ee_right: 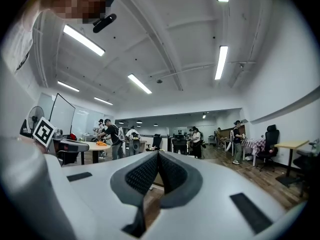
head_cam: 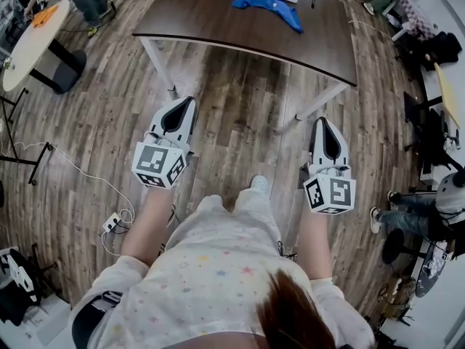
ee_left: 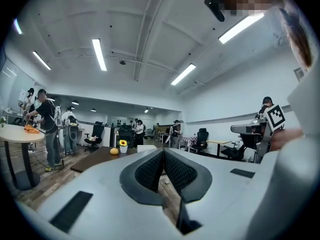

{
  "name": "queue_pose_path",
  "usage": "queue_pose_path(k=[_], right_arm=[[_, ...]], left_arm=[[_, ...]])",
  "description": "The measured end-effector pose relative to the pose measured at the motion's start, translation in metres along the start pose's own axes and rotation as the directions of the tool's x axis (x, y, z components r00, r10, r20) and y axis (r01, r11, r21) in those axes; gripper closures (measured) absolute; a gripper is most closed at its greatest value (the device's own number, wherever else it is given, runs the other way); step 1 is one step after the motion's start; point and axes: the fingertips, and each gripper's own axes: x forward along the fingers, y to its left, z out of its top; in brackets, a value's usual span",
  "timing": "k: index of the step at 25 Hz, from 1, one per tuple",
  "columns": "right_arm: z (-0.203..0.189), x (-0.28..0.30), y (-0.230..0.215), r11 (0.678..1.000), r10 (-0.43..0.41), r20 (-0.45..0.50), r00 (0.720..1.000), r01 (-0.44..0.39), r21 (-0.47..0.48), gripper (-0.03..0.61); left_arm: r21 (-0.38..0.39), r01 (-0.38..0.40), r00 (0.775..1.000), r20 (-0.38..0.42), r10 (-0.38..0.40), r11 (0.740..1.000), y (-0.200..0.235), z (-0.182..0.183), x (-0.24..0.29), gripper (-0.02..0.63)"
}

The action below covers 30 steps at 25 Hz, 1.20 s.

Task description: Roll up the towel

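Left gripper [head_cam: 187, 103] and right gripper [head_cam: 322, 122], jaws pressed together and empty, are held level short of the table [head_cam: 218, 31], probably because the towel [head_cam: 266, 6] is beyond reach.

L tool [head_cam: 188, 103] jaws together, level | R tool [head_cam: 320, 121] same | 2 forearms fwd

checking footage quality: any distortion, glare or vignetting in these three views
Head view: strong fisheye, the table edge bows; blue towel crisp. Left gripper view: black circular vignette, ceiling strip lights blown white, mosaic patch top right. Right gripper view: same vignette and blown lights, mosaic patch top left.
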Motion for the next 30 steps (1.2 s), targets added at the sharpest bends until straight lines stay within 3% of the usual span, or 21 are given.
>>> queue_pose_path(k=[15,23,30], right_arm=[[-0.012,0.094,-0.169,0.988,0.145,-0.017,0.989,-0.144,0.046,0.578],[-0.018,0.129,-0.205,0.975,0.198,-0.006,0.980,-0.196,0.103,0.578],[-0.029,0.169,-0.209,0.971,0.210,-0.022,0.977,-0.206,0.123,0.578]], left_arm=[[0.007,-0.176,0.984,-0.014,0.176,0.984,-0.052,0.006,0.146,0.598],[0.024,-0.207,0.978,-0.032,0.207,0.978,-0.071,0.010,0.188,0.598],[-0.010,-0.213,0.977,-0.026,0.213,0.977,-0.050,0.008,0.224,0.598]])
